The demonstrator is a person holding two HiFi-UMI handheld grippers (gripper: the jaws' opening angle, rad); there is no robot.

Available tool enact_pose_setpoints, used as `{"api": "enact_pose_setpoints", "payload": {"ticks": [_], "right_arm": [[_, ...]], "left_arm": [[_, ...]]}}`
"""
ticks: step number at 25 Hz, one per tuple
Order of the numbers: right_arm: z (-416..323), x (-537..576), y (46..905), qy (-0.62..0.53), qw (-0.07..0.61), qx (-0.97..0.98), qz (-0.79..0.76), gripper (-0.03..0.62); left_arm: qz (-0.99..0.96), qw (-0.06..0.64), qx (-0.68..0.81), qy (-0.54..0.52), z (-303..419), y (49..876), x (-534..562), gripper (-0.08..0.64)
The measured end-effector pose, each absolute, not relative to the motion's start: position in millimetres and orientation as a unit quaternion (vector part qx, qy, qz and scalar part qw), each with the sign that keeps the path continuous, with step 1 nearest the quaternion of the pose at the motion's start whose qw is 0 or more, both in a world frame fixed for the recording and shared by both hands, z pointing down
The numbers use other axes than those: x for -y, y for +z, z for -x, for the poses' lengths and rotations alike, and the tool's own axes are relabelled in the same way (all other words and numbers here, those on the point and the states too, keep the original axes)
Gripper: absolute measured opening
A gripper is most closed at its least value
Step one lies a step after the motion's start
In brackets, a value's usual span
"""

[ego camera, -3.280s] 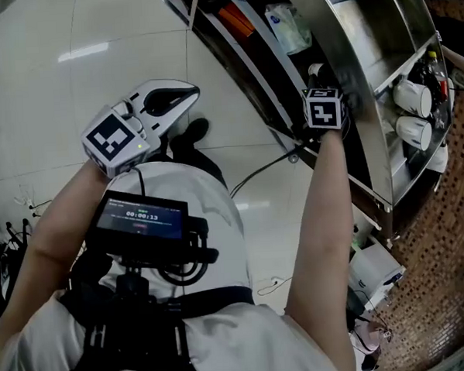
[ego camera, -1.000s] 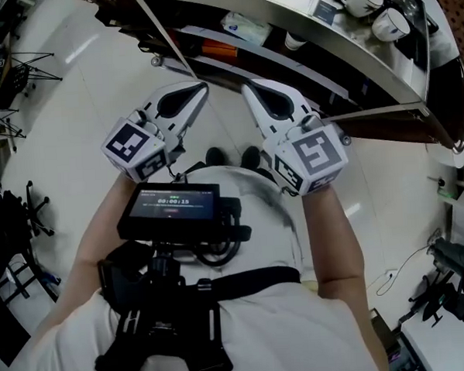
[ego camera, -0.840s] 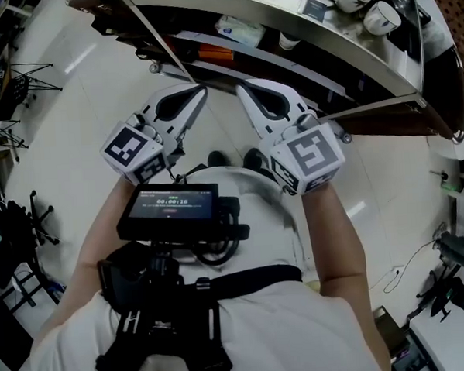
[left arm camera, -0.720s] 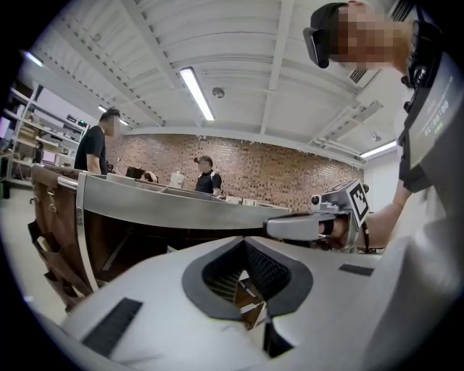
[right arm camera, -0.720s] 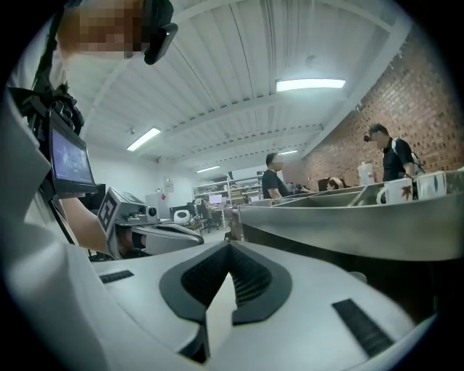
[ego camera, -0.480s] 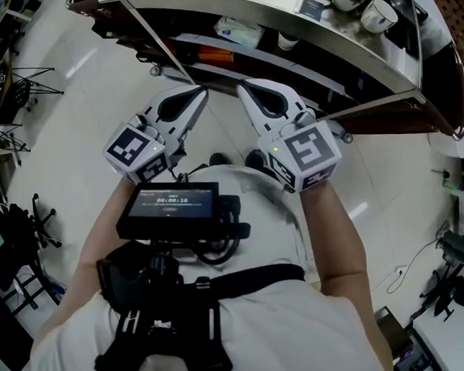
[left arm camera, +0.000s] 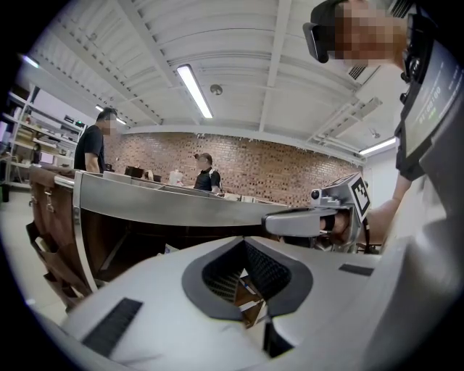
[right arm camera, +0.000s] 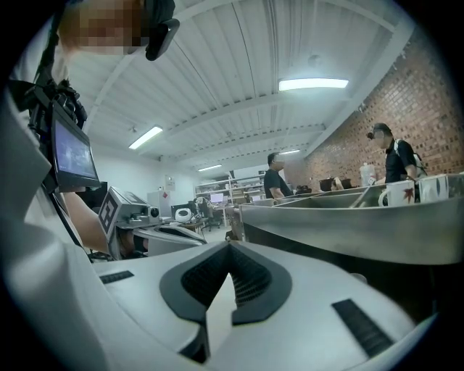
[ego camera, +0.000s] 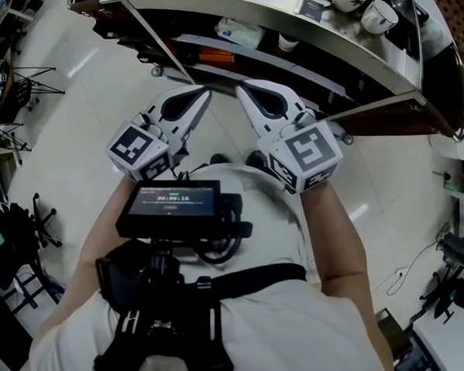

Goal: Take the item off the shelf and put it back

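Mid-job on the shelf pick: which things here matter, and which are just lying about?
Job: steel shelf; its mugs, white packet, paper cup; left gripper and right gripper, jaws shut, empty.
Lying about: tripod stand; dark equipment at lower right.

The head view looks steeply down from above the person, with the steel shelf (ego camera: 341,47) curving along its top edge. The left gripper view rides close behind the jaws of the left gripper (ego camera: 202,92), facing almost level at the shelf front. The right gripper view does likewise from the right gripper (ego camera: 241,87); each catches the other gripper and the shelf's top edge.
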State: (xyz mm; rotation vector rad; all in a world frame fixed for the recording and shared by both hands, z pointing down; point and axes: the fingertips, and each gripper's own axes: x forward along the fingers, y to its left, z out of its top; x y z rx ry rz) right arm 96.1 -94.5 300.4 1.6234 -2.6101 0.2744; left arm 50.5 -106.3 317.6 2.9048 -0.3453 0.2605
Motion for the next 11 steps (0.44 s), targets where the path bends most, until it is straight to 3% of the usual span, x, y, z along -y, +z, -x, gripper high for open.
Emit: {"api": "enact_pose_setpoints", "payload": {"ticks": [11], "right_arm": [[-105,99,304,0.091,0.029,0.846,-0.525,0.000]], "left_arm": [[-0.983,0.104,0.115,0.093,-64,322,111,0.009]]}}
